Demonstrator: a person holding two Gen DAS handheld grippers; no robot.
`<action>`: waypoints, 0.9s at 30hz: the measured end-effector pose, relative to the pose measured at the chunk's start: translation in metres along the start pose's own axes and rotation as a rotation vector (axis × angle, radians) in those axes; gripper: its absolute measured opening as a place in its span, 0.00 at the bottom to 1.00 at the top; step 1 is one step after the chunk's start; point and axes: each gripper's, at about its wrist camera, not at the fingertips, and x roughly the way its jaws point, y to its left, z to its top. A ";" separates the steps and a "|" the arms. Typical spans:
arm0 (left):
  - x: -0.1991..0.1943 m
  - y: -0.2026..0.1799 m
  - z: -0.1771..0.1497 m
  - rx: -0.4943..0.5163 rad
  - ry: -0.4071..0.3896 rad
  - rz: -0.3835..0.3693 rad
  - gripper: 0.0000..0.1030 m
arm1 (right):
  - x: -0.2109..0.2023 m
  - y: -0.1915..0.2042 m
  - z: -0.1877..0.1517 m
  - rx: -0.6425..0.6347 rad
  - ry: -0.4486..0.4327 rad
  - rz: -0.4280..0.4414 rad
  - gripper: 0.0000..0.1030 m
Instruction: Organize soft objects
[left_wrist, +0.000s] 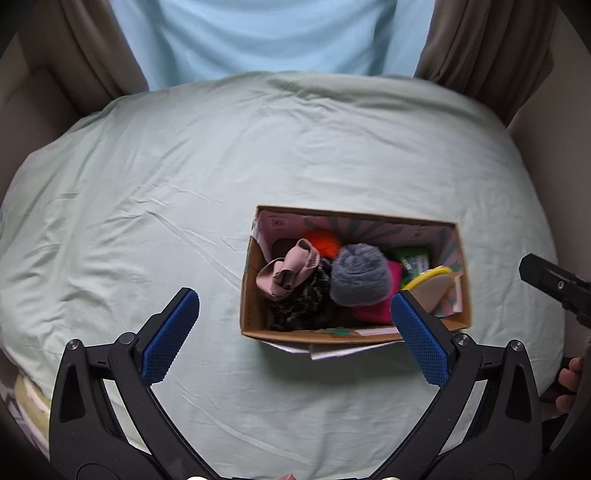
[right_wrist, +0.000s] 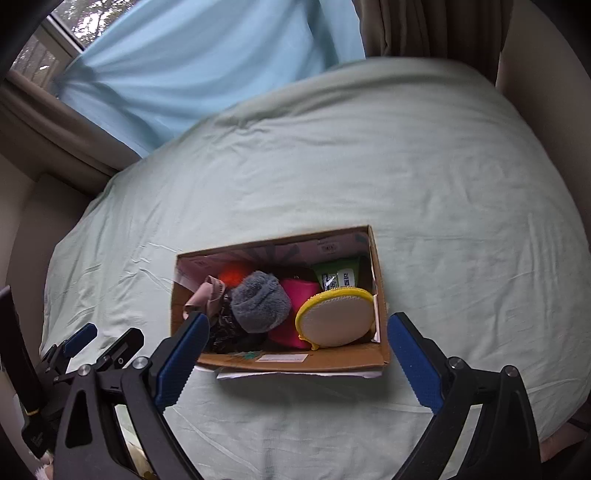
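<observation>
Sitting on the pale green sheet (left_wrist: 184, 166) is one cardboard box (left_wrist: 255, 291), open at the top, and all the soft things in sight lie inside it. Counted from the left wrist view, there is one pink cloth (left_wrist: 286, 271) bunched at the left end, one orange fuzzy ball (left_wrist: 327, 240) behind it, one dark patterned cloth (left_wrist: 306, 301) under the pink one, one grey fluffy ball (left_wrist: 360, 275) in the middle, one bright pink item (left_wrist: 373, 312) beneath the grey ball, one green packet (left_wrist: 413, 260) toward the back right, and one round pad with a yellow rim (right_wrist: 338, 317) leaning at the right end. One white sheet of paper (left_wrist: 332, 350) sticks out from under the box's near edge.

The left gripper (left_wrist: 293, 334) hovers above the sheet with its two blue pads spread wide and nothing between them; its right pad overlaps the box's near right corner in the picture. The right gripper (right_wrist: 295, 360) is likewise spread wide and empty, with the box framed between its two pads. Behind the bed hang one light blue curtain (right_wrist: 207, 62) and brown drapes (left_wrist: 484, 48).
</observation>
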 end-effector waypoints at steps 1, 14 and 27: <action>-0.011 0.000 0.000 -0.005 -0.014 -0.008 1.00 | -0.012 0.003 -0.001 -0.012 -0.016 0.000 0.93; -0.195 -0.045 0.020 0.045 -0.366 -0.055 1.00 | -0.197 0.024 0.000 -0.190 -0.361 -0.078 0.93; -0.266 -0.077 -0.008 0.039 -0.554 -0.027 1.00 | -0.280 0.010 -0.026 -0.232 -0.554 -0.175 0.93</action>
